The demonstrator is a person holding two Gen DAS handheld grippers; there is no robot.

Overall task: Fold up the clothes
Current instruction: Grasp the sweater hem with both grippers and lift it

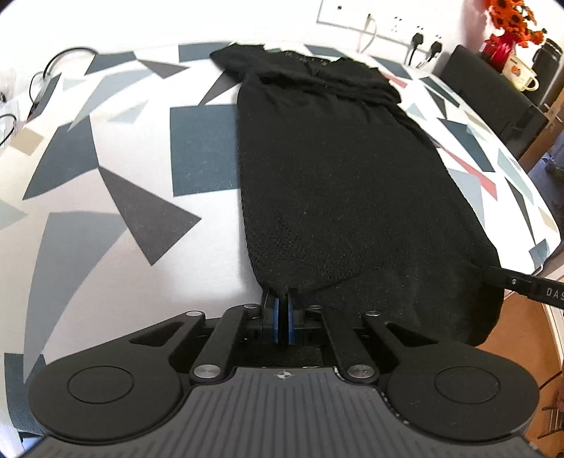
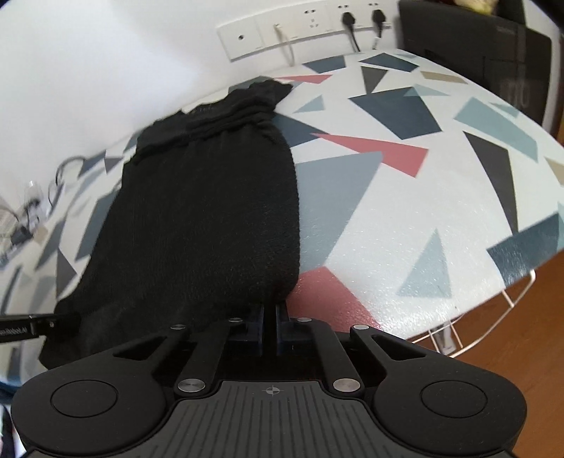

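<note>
We see a black knitted garment (image 1: 328, 183) lying lengthwise on a table (image 1: 105, 218) covered in a white cloth with grey, blue and red geometric shapes. The garment is folded into a long narrow strip that runs away from us toward the wall, its far end bunched into soft creases near the table's back edge.

Our left hand-held gripper (image 1: 282, 310) has its blue-padded jaws pressed together on the near left corner of the garment's hem; a small pinch of black fabric sits between the pads. In the right wrist view, our right hand-held gripper (image 2: 270, 311) is likewise closed tight on the near right corner of the same hem, with the knit gathered between its jaws. Each camera catches the other tool at the edge of its view, meeting the fabric at the opposite corner, so the near edge of the garment spans between the two grips.

On the wall behind the table we see a row of white sockets (image 2: 299, 26) with two black plugs in them. A red vase of orange flowers (image 1: 507, 24) stands on dark furniture at the far right of the left view, beside a white mug (image 1: 521, 75). Some cables (image 1: 46, 81) lie at the table's far left corner.
</note>
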